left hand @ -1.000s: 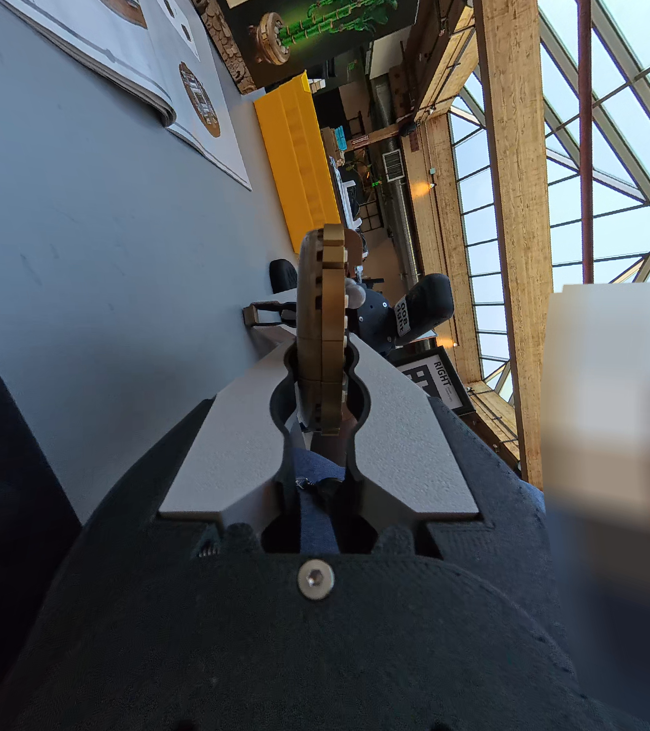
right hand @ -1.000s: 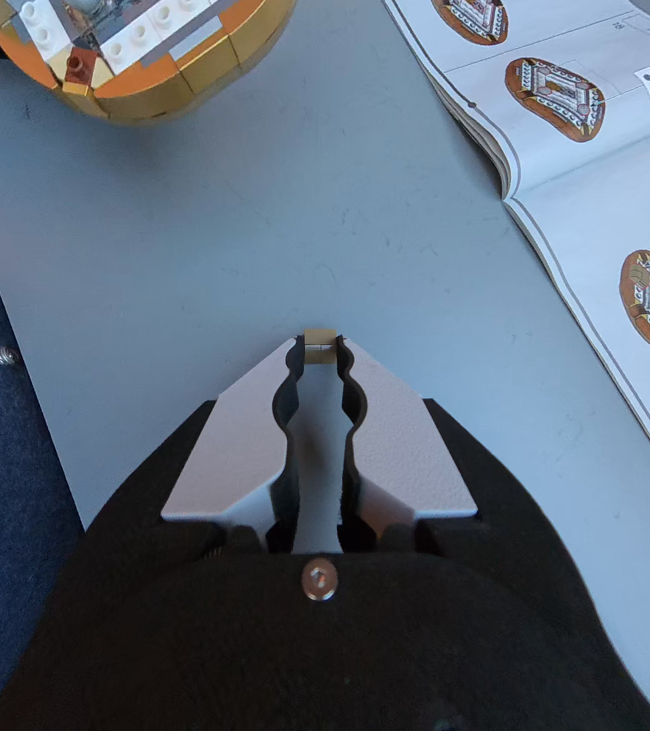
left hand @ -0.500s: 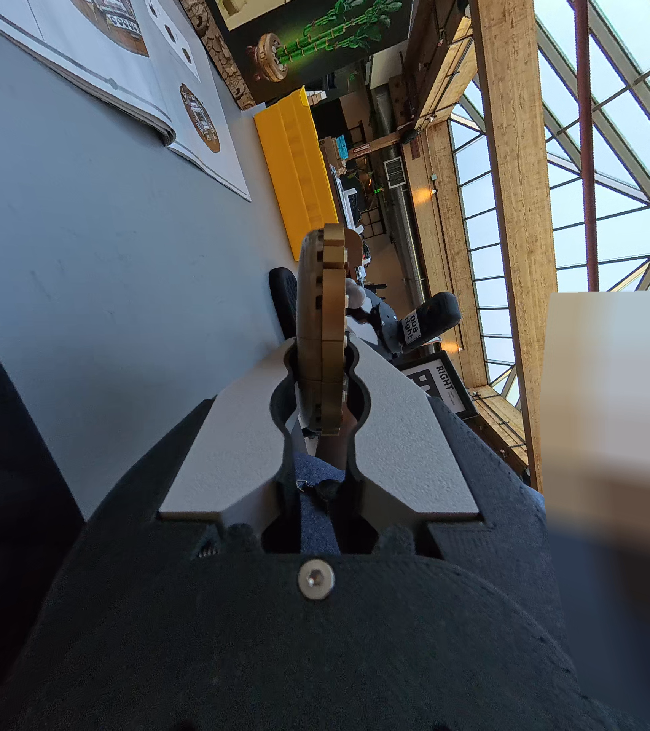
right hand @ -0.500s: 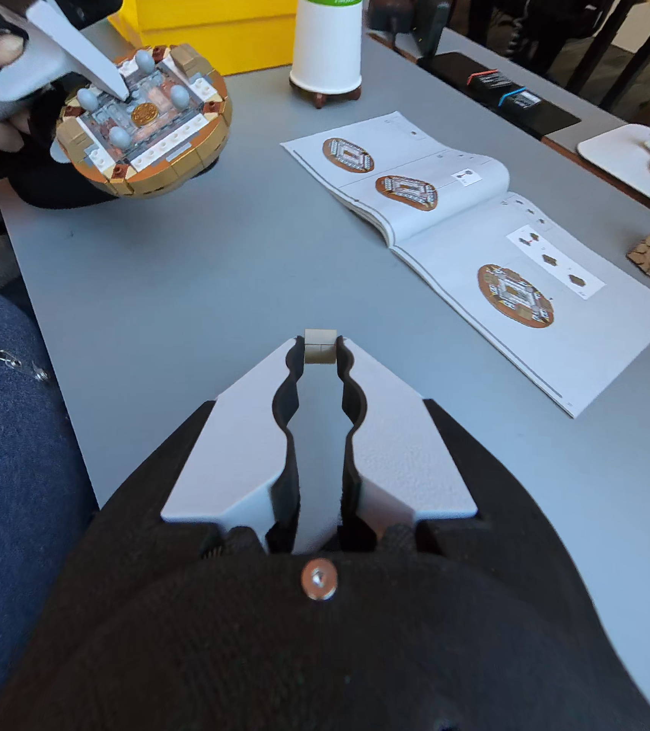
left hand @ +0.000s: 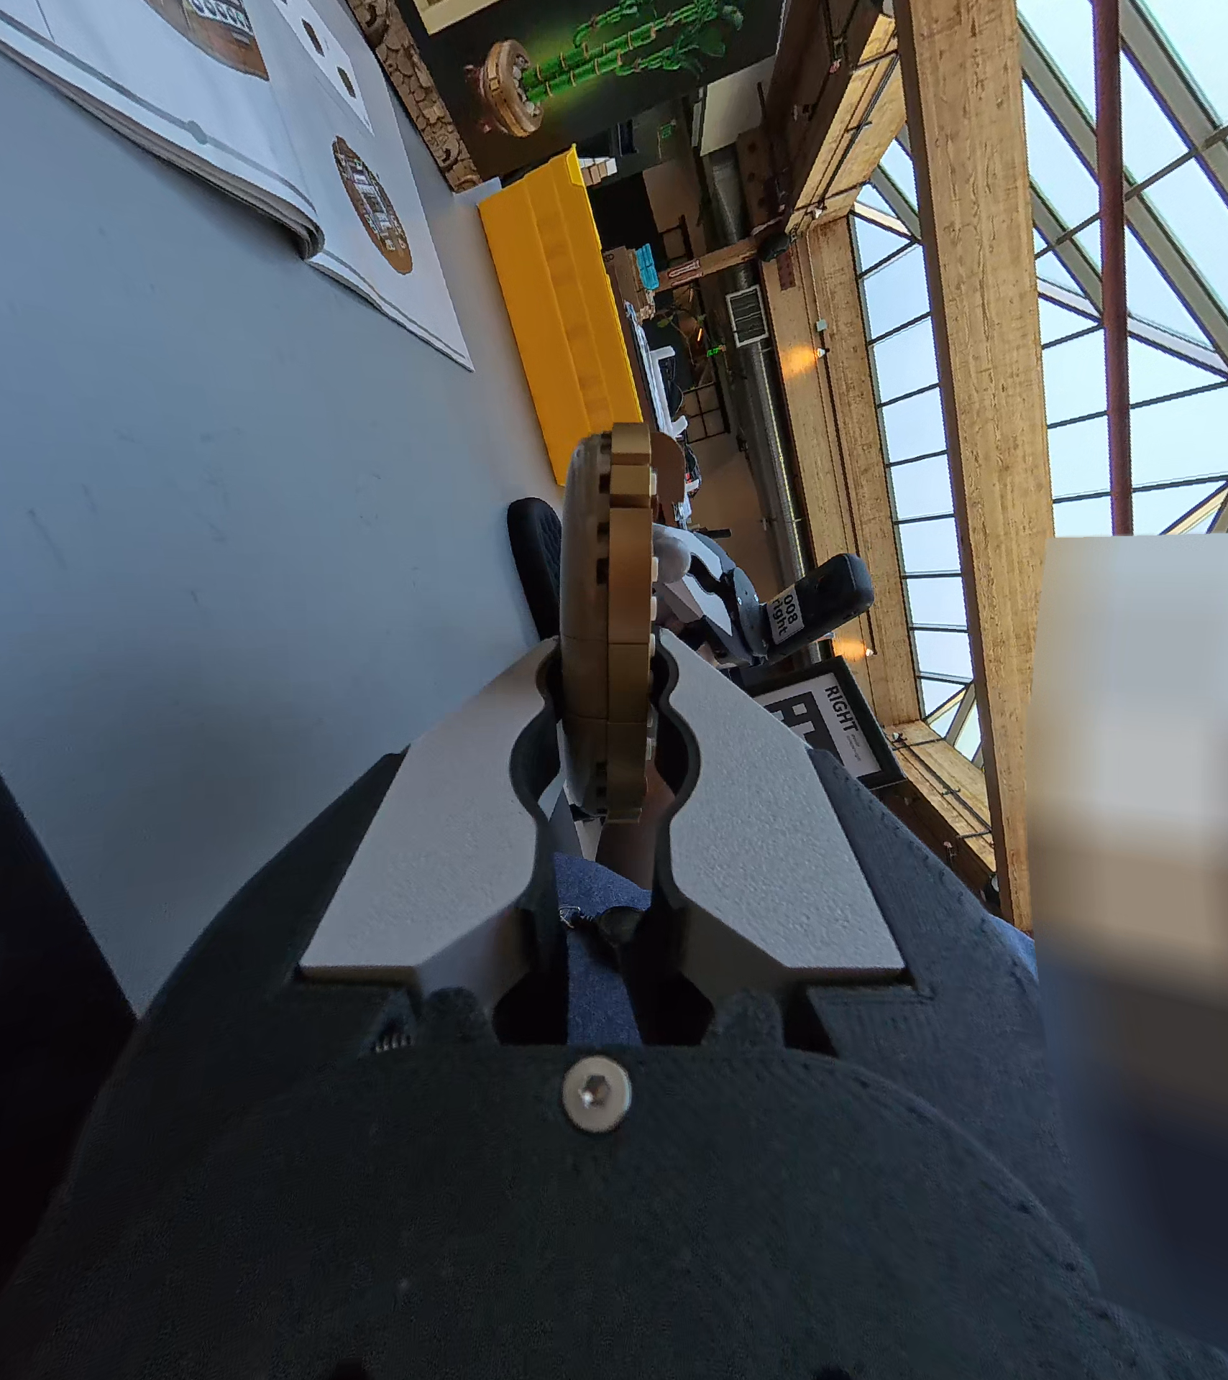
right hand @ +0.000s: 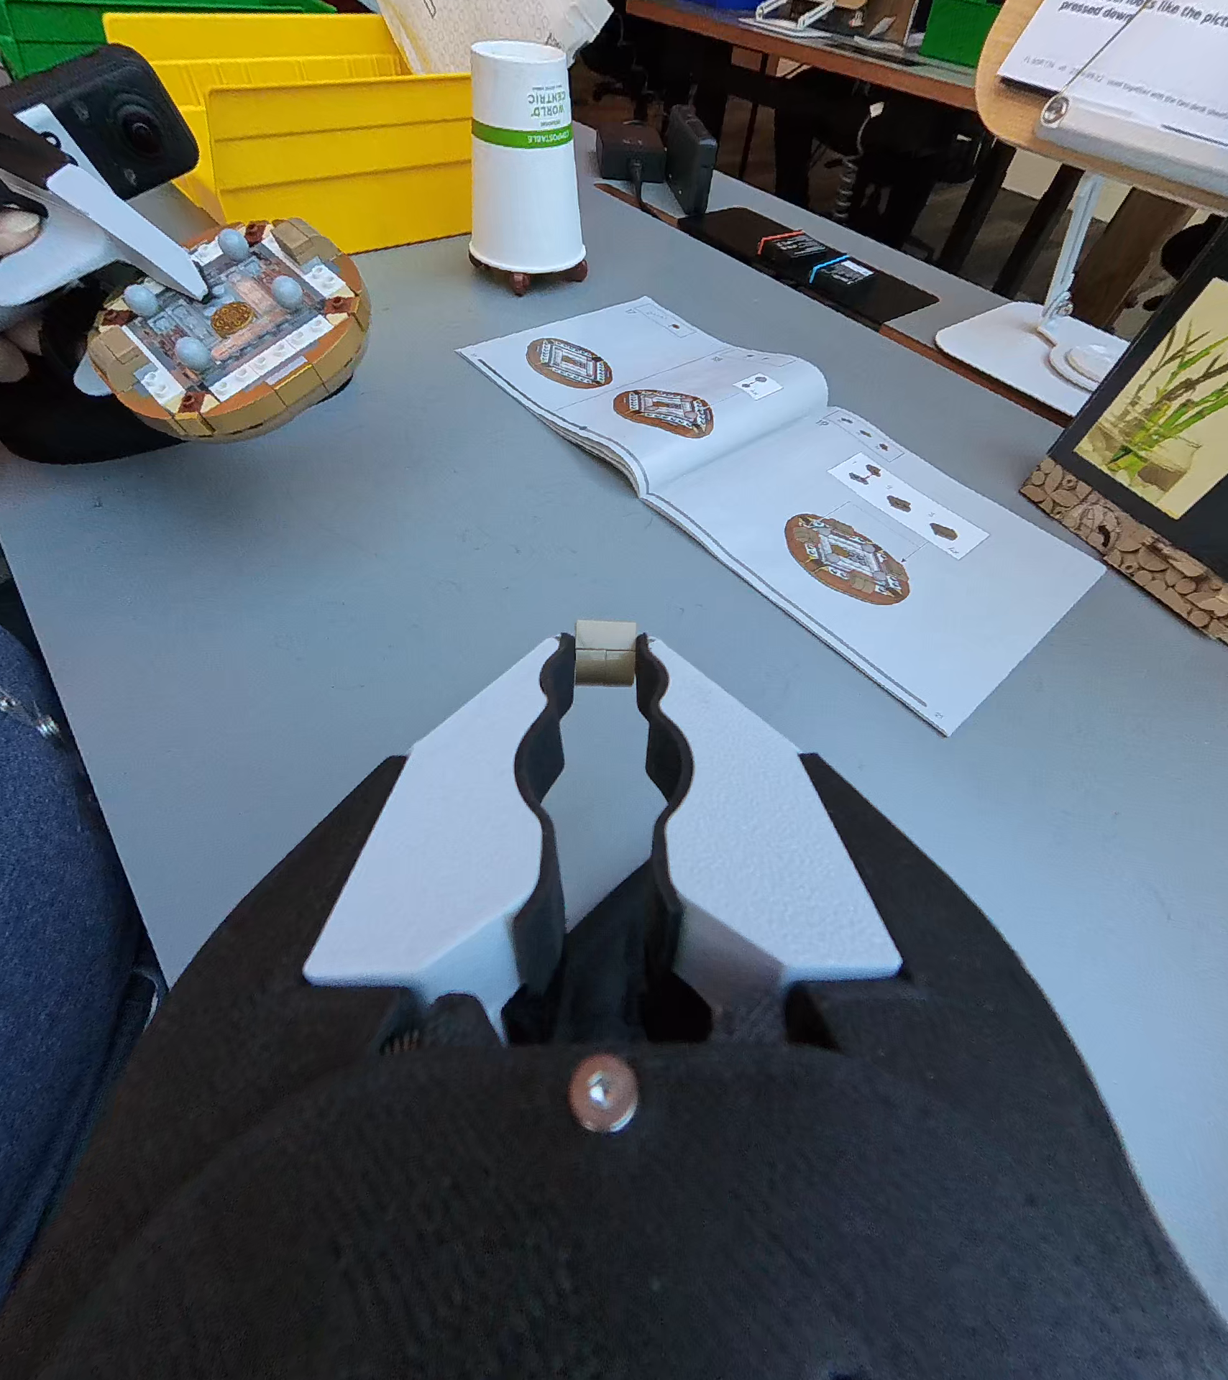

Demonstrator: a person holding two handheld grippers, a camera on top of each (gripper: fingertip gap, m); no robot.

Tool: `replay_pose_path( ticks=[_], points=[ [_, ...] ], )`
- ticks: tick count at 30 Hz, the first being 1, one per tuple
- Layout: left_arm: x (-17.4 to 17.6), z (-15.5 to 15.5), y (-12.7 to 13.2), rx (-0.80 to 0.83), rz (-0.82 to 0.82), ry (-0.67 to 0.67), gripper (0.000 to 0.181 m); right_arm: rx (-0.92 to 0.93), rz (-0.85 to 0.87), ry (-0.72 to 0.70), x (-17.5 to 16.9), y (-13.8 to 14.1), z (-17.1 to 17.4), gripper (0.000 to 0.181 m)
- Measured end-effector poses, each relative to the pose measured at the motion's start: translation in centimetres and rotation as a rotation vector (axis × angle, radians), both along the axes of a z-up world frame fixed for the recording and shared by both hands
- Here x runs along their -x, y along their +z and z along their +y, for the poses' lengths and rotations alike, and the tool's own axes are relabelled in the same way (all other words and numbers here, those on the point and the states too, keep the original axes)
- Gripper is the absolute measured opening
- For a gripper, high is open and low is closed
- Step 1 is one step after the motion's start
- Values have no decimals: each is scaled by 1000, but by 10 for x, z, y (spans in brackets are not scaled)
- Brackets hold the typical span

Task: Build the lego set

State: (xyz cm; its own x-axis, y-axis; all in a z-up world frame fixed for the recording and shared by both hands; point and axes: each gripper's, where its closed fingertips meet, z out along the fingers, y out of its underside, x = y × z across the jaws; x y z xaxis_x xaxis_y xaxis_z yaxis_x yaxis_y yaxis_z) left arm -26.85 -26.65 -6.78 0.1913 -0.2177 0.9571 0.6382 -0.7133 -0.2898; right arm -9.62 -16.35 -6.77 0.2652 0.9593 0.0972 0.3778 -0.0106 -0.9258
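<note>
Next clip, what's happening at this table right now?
A person is building a Lego set with two handheld grippers. The left gripper clamps the round brown Lego base and holds it above the grey table. The right gripper pinches a small tan brick at its fingertips, apart from the base. The open instruction booklet lies on the table, with a white paper cup and yellow bins behind it.
</note>
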Motion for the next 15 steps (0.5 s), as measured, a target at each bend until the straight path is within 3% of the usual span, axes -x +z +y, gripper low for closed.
replay_pose_path(
  ticks=[5, 10, 15],
  points=[
    [-5, 2, -5, 15, -16, 0, 18, 44, 28, 109, 17, 2, -19, 15],
    [-20, 2, -10, 21, -4, -42, 18, 173, 176, 405, 70, 40, -77, 14],
    [-23, 1, -10, 24, -11, -56, 18, 76, 76, 487, 98, 39, -87, 15]
  ],
)
